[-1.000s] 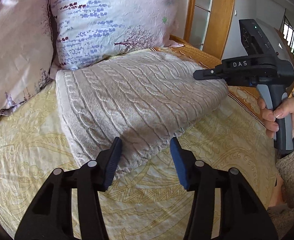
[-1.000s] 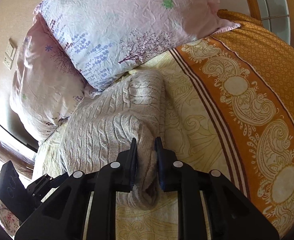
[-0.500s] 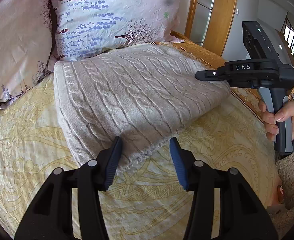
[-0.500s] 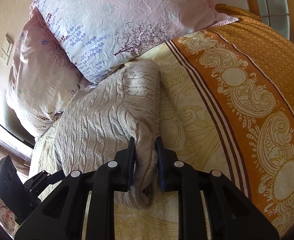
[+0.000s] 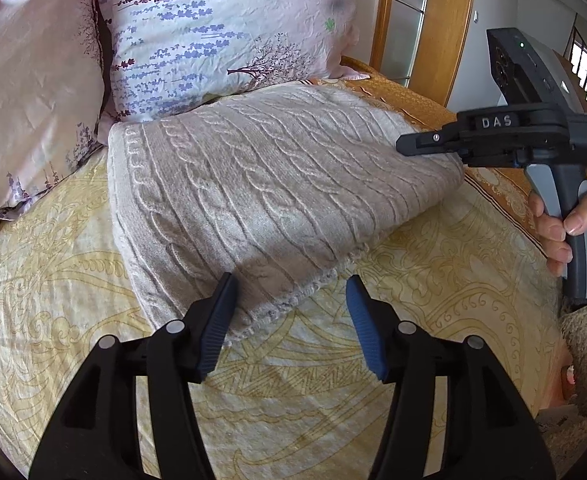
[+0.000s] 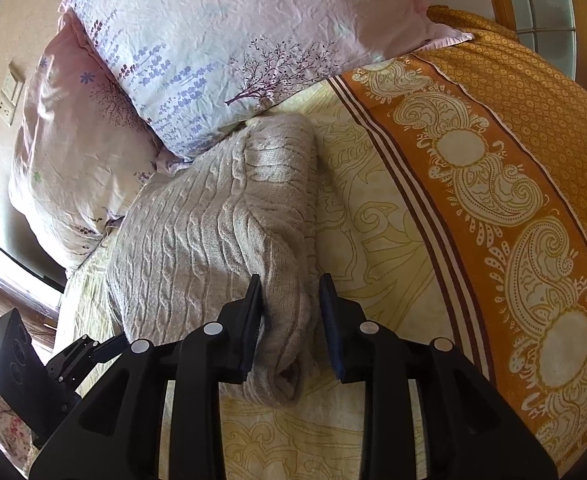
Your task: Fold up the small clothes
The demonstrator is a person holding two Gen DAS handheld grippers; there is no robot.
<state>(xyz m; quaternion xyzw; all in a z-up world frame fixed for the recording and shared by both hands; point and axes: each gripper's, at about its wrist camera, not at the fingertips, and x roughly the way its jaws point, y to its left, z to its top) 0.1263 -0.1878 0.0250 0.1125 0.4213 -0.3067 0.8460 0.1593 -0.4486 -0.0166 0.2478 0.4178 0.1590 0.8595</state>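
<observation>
1. Beige cable-knit sweater (image 5: 277, 184) lies folded into a thick rectangle on the yellow patterned bedspread (image 5: 433, 280), its far edge close against the floral pillow (image 5: 221, 28) at the head of the bed.

2. Both claws are letting go. The left gripper (image 5: 291, 312) has its jaws opening at the near fringed corner; the cloth sits between them but the blue pads (image 5: 363, 326) stand clear of it, so it is released.

3. The right gripper (image 6: 291, 316) straddles the rolled edge of the sweater at the bedspread's orange border (image 6: 473, 184) side. Its jaws are opening too; the left pad looks to be just at the knit and the right pad stands off it, so I judge the grasp is given up, though the fold is still between the fingers.

4. To do this step well, I would let both jaws spread fully before any pull-back, since a pad that drags on the loose knit could tug the top layer off the stack.

5. Withdraw each claw straight back along its own fingers, away from the garment, rather than lifting, which risks snagging the fringe.

6. Once clear, the bulging rolled edge on the right could use a flat press so the layers sit square; whether the fold is even underneath cannot be told from these views.
</observation>
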